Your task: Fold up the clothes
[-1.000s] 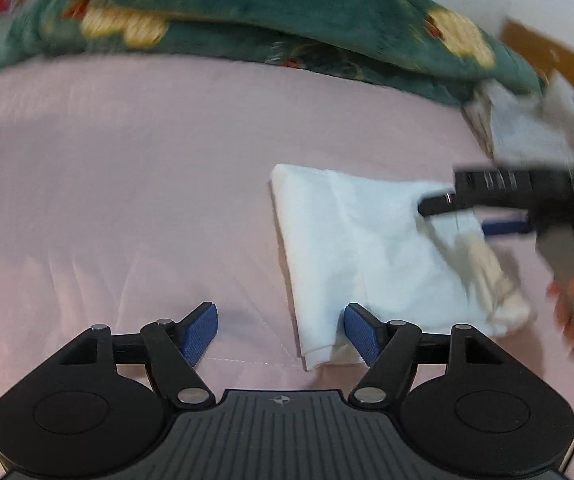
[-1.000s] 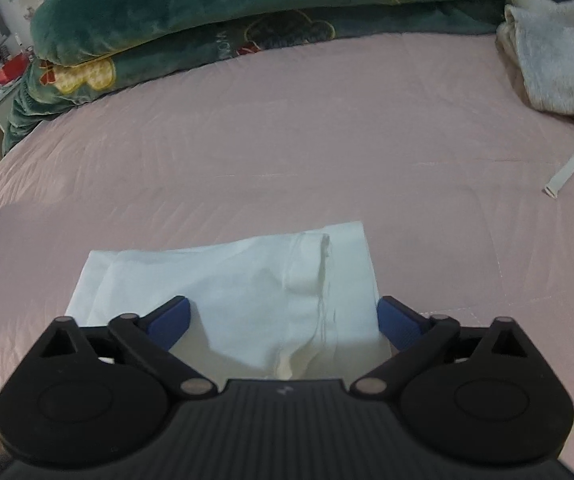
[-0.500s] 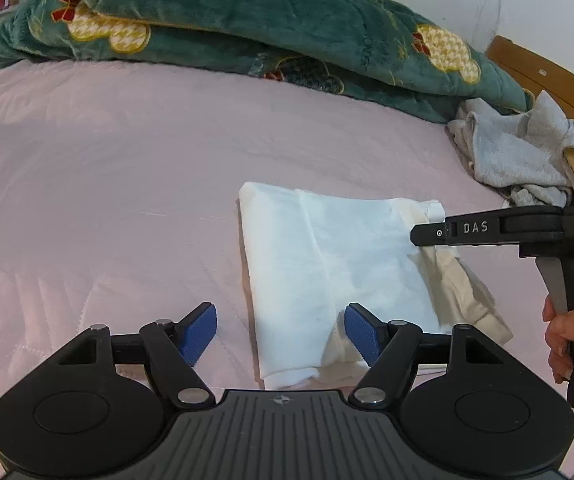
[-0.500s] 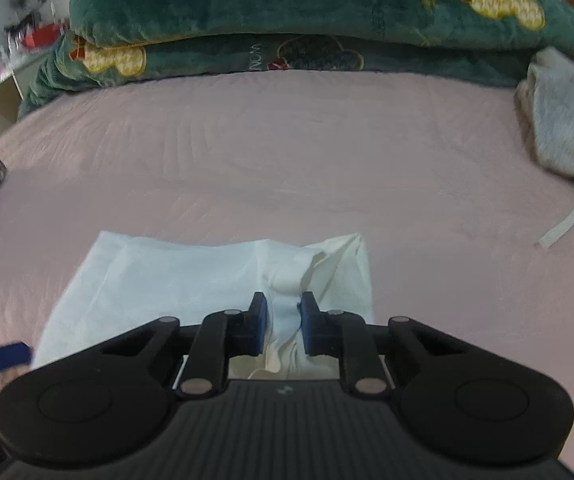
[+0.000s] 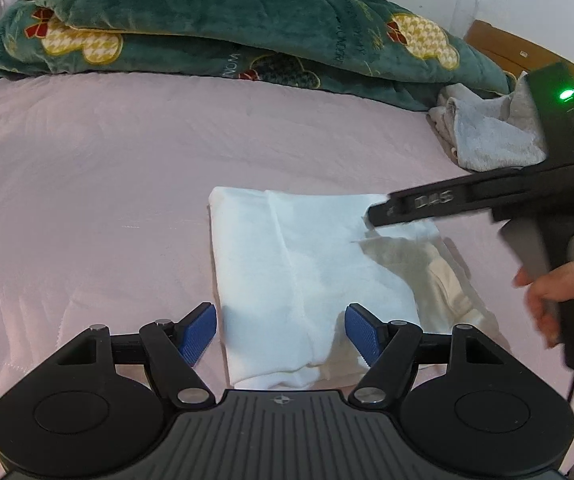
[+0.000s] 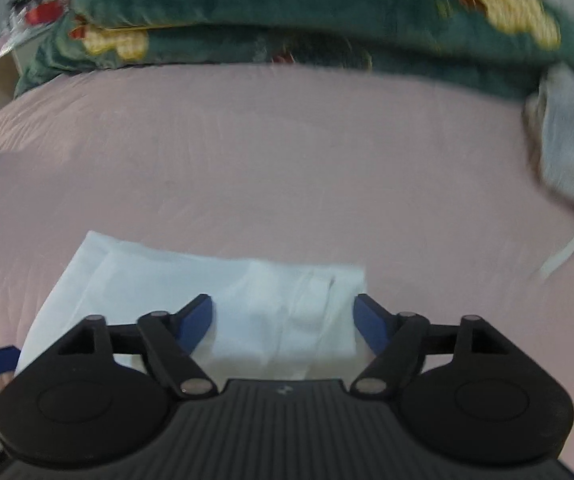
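Observation:
A white folded garment [image 5: 307, 264] lies flat on the pink bed sheet [image 5: 107, 200]. My left gripper [image 5: 281, 330] is open and empty, its blue pads astride the garment's near end. My right gripper [image 6: 285, 320] is open and empty, just above the garment's right end [image 6: 271, 304]. In the left wrist view the right gripper's black body [image 5: 467, 200] hangs over the garment's far right corner, held by a hand [image 5: 547, 292]. A cream inner layer [image 5: 447, 280] shows at the garment's right edge. The right wrist view is motion-blurred.
A dark green quilt with yellow flowers [image 5: 207, 28] is heaped along the far side of the bed. A grey crumpled garment [image 5: 487, 136] lies at the far right, with a white strap [image 6: 563, 252] near it. A wooden headboard [image 5: 499, 44] stands behind.
My right gripper was shut on a fold of the white garment half a second ago; it has opened and let go. The left gripper has crept closer to the garment's near end.

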